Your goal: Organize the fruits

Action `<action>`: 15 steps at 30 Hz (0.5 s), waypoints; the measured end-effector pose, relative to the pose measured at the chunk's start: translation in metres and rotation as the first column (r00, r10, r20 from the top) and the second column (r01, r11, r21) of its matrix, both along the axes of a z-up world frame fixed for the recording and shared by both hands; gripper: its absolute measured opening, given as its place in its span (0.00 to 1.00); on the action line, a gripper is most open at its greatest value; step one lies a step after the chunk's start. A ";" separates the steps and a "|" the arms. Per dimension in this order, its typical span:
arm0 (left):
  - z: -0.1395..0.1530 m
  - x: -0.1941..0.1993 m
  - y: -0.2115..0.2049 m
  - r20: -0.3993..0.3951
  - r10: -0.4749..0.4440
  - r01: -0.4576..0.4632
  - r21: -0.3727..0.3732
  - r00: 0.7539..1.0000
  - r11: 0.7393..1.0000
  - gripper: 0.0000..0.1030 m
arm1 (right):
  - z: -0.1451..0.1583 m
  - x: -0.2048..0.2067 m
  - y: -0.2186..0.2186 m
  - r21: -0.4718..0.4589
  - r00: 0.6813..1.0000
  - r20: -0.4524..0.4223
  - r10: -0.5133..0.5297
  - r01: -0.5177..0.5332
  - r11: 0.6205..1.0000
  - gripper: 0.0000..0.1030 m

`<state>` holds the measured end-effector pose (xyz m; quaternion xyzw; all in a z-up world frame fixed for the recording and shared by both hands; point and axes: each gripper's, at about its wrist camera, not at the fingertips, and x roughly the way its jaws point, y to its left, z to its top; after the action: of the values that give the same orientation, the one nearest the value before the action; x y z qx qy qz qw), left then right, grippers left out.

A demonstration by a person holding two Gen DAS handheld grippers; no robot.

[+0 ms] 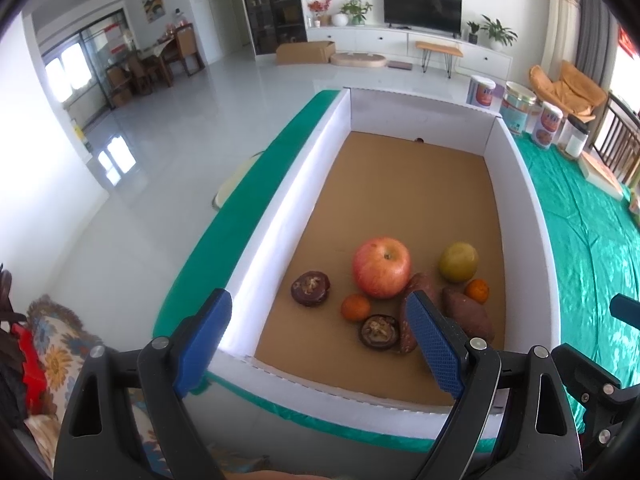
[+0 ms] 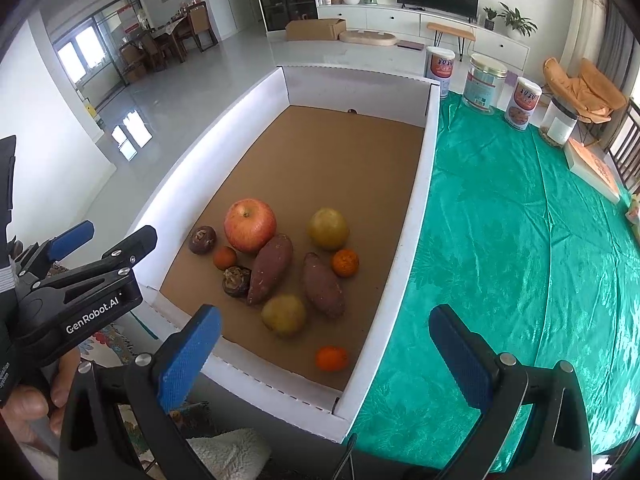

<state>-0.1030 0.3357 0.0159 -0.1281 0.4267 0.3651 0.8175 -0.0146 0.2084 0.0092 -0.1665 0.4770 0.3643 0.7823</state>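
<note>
Fruits cluster loose at near end of white-walled box (image 2: 416, 184): apple (image 2: 249, 225), two pears, three oranges, sweet potatoes, mangosteens. Left gripper (image 1: 320, 340) and right gripper (image 2: 324, 354) hover spread wide, holding nothing. Sorted or unsorted: unclear. Any pick needs jaws straddling one fruit.

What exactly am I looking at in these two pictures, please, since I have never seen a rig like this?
No robot here: a person holds a two-finger gripper in each hand, and each carries a wide-angle camera looking along its blue fingers. One picture comes from the left gripper, the other from the right gripper, which also shows the left one beside it. Both are open and hold nothing. Ahead, a white box with a brown floor sits on a green cloth. Inside lie an apple, two sweet potatoes, two pears, three small oranges and two dark round fruits. Tins stand behind.
</note>
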 end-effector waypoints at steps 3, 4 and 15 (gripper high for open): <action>0.000 0.000 0.000 0.000 -0.001 0.001 -0.001 1.000 1.000 0.88 | -0.001 0.000 0.000 -0.002 1.000 0.002 0.001 -0.001 1.000 1.00; -0.001 0.000 0.001 0.001 -0.002 0.002 -0.003 1.000 1.000 0.88 | -0.001 -0.001 0.000 -0.002 1.000 0.002 0.001 -0.001 1.000 1.00; -0.003 0.001 0.005 -0.003 0.004 -0.004 -0.013 1.000 1.000 0.88 | -0.003 0.001 0.004 -0.010 1.000 -0.001 0.002 -0.002 1.000 1.00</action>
<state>-0.1019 0.3404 0.0126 -0.1337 0.4301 0.3639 0.8153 -0.0137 0.2122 0.0057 -0.1706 0.4791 0.3627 0.7809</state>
